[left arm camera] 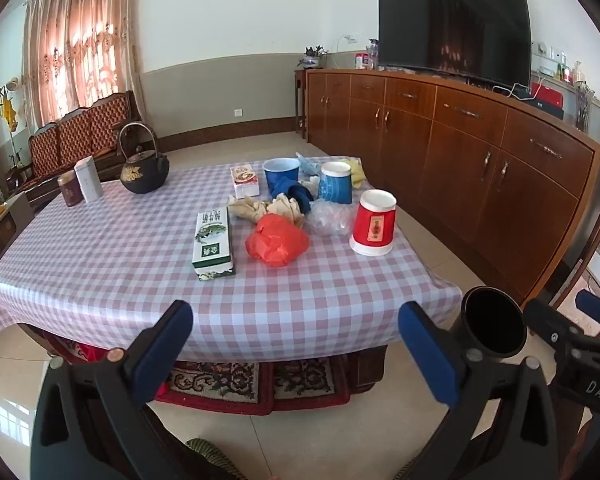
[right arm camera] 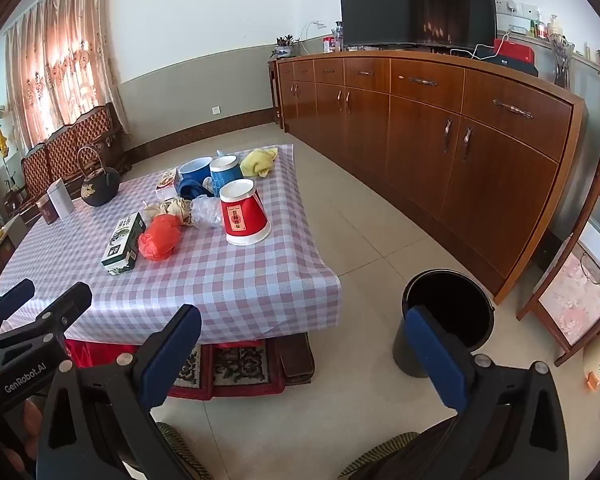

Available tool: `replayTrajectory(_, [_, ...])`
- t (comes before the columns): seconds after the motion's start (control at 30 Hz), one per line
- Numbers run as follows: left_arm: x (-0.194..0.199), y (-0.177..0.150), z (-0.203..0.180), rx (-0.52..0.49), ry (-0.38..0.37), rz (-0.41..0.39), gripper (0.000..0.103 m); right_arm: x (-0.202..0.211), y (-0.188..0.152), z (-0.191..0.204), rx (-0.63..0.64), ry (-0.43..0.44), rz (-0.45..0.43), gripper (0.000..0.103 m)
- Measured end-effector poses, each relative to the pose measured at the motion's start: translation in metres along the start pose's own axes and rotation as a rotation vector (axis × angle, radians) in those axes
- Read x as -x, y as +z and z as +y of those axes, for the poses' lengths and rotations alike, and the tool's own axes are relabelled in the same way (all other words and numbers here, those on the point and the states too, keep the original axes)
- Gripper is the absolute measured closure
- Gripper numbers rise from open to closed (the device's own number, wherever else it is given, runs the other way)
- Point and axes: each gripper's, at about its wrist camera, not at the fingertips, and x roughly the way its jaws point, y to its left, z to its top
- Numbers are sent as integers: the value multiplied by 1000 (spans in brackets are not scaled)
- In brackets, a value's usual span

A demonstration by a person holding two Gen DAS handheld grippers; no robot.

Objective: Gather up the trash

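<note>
Checked pink-white tablecloth (left arm camera: 100,264) carries the trash: red paper cup (left arm camera: 374,222) upside down, green-white carton (left arm camera: 214,242), crumpled red plastic bag (left arm camera: 276,240). Black bin (right arm camera: 448,316) on floor right of table. Left gripper (left arm camera: 296,344), "GenRobot.AI" on it, and right gripper (right arm camera: 304,356): both wide open, empty.

Bright daylight glows through the curtains (left arm camera: 76,44); sharp frames, edges fisheye-bent
</note>
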Motion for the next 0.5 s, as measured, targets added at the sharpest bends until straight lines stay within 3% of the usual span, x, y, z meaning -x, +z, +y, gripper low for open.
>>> replayTrajectory(0.17, [-1,8,-11,-42,19,9,0,2,1,4,3,2,7,0])
replayTrajectory(0.5, [2,2,-6,-22,-18,-4,0,3,0,-3,1,-12,5,0])
